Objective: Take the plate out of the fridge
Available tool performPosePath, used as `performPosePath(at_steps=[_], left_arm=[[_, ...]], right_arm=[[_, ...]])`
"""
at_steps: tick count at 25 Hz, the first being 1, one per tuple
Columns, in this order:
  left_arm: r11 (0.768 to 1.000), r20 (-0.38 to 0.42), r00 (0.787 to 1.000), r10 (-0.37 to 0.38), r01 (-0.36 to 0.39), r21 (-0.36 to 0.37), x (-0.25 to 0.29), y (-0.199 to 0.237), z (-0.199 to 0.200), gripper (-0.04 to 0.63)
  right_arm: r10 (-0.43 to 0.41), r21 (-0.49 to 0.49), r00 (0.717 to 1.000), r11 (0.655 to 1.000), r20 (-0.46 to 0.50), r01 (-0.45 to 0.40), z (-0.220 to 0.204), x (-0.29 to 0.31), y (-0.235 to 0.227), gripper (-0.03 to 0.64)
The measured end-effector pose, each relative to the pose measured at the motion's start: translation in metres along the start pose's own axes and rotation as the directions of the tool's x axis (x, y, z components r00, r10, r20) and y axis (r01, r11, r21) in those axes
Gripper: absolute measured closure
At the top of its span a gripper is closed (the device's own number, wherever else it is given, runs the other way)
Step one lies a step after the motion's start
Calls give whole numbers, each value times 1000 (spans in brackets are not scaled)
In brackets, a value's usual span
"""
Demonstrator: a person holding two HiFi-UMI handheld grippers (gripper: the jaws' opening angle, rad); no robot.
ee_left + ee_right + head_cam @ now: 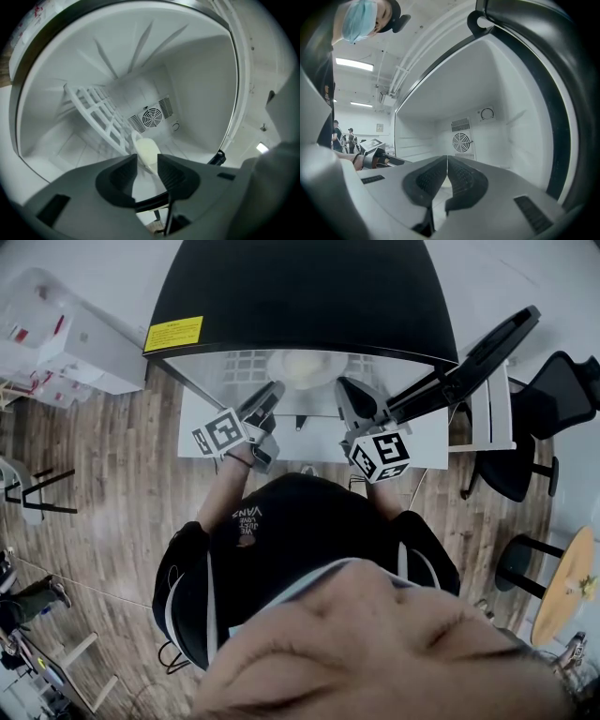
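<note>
Inside fridge (201, 93), plate (146, 149) shows between left claw's (147, 159) jaws.

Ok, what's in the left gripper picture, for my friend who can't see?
The left gripper points its open jaws at a pale plate inside a white fridge. A white rack is next to the plate, and a round fan grille sits on the back wall.

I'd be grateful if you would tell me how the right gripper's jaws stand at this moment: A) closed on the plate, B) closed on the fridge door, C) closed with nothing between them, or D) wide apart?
C: in the right gripper view, the right gripper has its jaws pressed together, with only the fridge interior beyond them.
</note>
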State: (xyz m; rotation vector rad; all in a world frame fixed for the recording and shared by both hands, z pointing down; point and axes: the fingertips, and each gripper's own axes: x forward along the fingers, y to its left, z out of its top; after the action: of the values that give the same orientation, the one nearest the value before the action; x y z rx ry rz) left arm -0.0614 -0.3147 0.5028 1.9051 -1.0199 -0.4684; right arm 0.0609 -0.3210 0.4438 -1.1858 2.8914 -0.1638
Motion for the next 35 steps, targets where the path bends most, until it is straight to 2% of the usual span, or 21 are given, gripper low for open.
performPosePath(at_steps=[13,17,22,25,35], left_arm=[[992,3,1000,-8,8,-128,7,2,4,482],[986,11,1000,11,-9,-169,8,4,4,482],[969,20,1000,18,-12,-248,9,7,2,486],[959,27,999,38,-28,-284,8,11,0,527],[943,32,998,49,-36,-331,9,14,-1,548]], right_arm=[[-4,3,1000,1000,10,4,4,3,-4,604],[-2,2,1000,1000,7,2,3,4,-3,604],[-5,6,1000,1000,6,5,2,4,-3,604],[-6,10,1000,1000,2,6,1,2,-3,604],[-13,22,1000,1000,-6,13,-4,-1,-4,604]])
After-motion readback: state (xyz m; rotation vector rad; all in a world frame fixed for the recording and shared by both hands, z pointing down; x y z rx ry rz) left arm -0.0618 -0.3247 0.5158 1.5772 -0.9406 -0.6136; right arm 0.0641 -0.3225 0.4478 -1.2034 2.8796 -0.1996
